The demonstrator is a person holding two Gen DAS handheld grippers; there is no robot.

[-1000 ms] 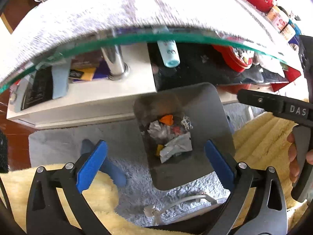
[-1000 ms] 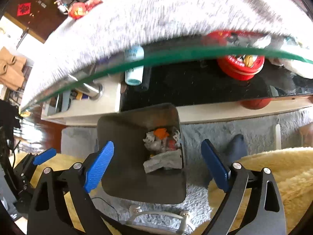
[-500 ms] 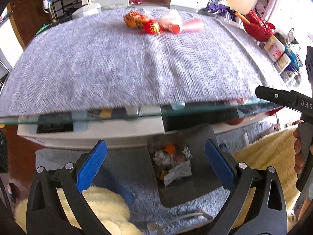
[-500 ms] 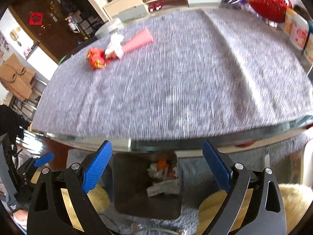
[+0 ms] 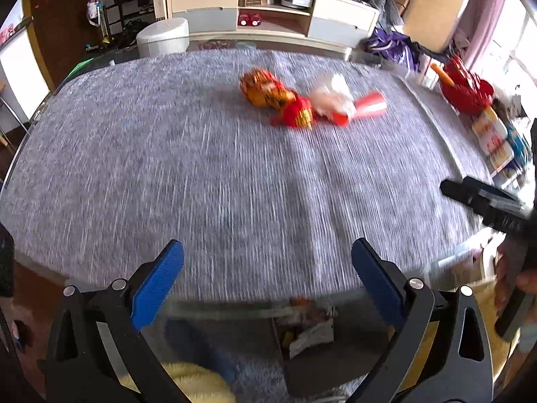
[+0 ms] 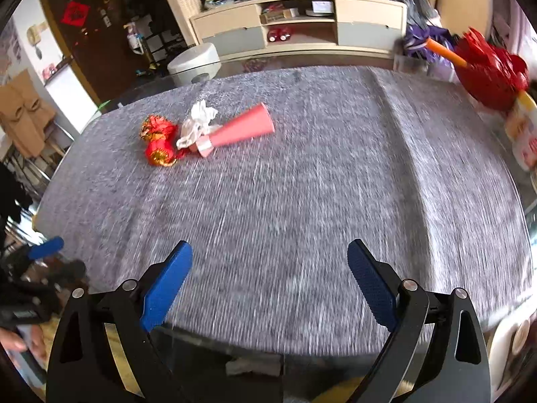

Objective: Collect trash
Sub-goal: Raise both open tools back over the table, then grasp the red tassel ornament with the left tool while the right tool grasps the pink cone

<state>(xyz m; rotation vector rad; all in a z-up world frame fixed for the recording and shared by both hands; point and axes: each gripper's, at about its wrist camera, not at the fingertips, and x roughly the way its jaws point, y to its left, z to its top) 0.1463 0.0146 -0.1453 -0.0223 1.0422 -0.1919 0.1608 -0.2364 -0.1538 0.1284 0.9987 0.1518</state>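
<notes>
Trash lies together on the far part of a grey table cloth point(image 5: 201, 174): an orange wrapper point(image 5: 263, 89), a red and gold wrapper point(image 5: 297, 116) point(image 6: 159, 149), a crumpled white tissue point(image 5: 332, 99) point(image 6: 198, 122) and a pink paper cone point(image 6: 241, 129) point(image 5: 369, 109). My left gripper point(image 5: 266, 285) is open over the near edge of the table, with nothing between its fingers. My right gripper point(image 6: 268, 278) is open too and holds nothing. Below the glass edge, a dark bin point(image 5: 322, 359) holds crumpled trash point(image 5: 310, 330).
A red container point(image 6: 490, 74) and several jars point(image 5: 493, 137) stand at the table's right edge. A white stool point(image 6: 194, 63) and a low cabinet point(image 6: 298, 23) are beyond the table. Yellow fluffy fabric point(image 5: 188, 381) lies below. The other gripper shows at each view's side.
Both grippers have risen from looking down at the bin below the table to looking across the table top. The trash pile on the cloth has come into view. Both stay open.
</notes>
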